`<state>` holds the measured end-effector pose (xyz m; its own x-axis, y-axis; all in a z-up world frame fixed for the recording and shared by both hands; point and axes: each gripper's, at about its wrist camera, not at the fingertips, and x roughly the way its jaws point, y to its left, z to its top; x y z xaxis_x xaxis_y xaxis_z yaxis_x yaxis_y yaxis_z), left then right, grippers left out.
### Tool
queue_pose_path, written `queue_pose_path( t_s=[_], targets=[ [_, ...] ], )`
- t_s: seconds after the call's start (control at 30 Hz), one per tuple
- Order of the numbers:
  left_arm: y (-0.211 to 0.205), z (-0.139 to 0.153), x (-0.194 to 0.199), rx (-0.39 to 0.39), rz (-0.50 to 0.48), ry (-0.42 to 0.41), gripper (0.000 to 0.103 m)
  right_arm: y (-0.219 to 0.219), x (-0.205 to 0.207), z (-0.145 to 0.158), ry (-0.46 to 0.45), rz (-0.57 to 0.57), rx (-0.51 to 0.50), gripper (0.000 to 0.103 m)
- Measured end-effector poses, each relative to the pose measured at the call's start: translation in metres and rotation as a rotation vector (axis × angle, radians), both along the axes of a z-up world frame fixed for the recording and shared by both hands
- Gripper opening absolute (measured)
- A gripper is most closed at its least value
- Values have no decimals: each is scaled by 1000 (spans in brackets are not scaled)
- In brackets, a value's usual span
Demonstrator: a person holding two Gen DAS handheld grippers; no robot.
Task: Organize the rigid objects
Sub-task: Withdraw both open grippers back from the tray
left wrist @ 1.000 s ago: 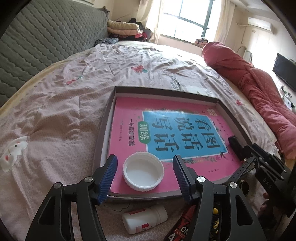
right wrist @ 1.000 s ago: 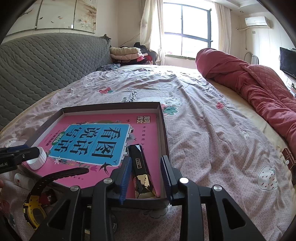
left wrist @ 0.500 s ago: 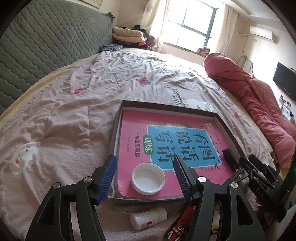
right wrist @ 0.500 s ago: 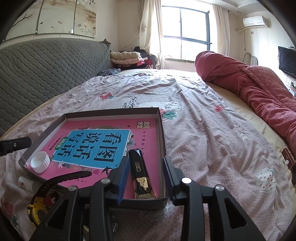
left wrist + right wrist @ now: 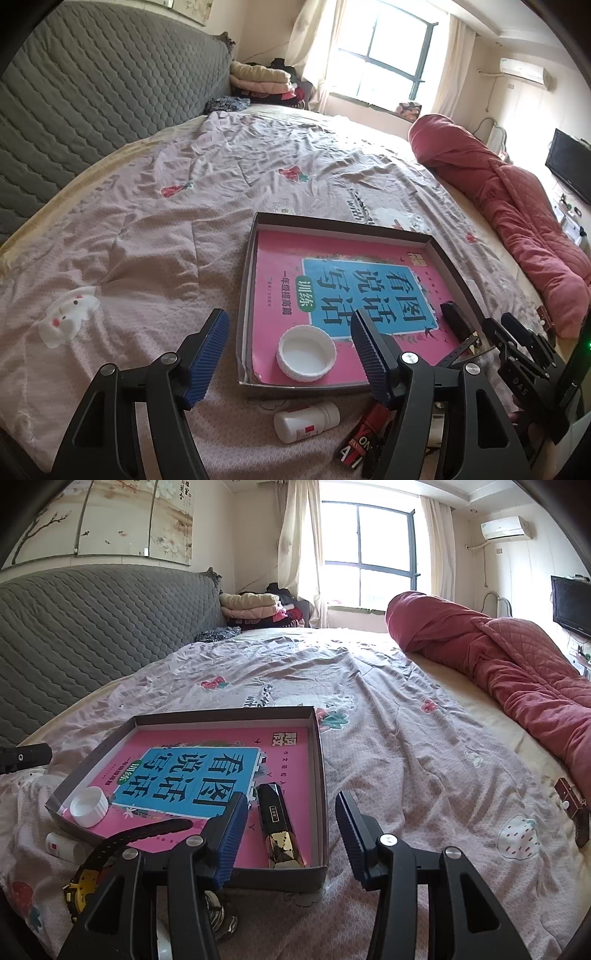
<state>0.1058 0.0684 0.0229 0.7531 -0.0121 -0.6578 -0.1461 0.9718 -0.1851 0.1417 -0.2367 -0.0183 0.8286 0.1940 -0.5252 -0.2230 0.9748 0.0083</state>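
- Shallow box (image 5: 320, 764) on the bed (image 5: 424, 746) serves as the collecting tray; a pink book (image 5: 354, 291) lines its floor.
- White cap (image 5: 306, 353) and black-and-gold bar (image 5: 279, 830) lie inside — already sorted.
- Left claw (image 5: 290, 356): released, jaws just widened, nothing between.
- Right claw (image 5: 291, 830): released, jaws just opened, the bar apart from them.
- White bottle (image 5: 306, 421) waits outside, before the box's near wall.

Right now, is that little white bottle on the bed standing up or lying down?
Lying down: the white bottle rests on its side on the bedspread, outside the tray.
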Motion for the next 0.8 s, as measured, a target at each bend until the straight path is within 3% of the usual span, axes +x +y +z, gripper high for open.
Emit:
queue_pose_path(
  t_s=[0.8],
  targets=[
    [-13,17,-30,2,-47,-28,71,5,-41,13,-20,-6,-10,50]
  ],
)
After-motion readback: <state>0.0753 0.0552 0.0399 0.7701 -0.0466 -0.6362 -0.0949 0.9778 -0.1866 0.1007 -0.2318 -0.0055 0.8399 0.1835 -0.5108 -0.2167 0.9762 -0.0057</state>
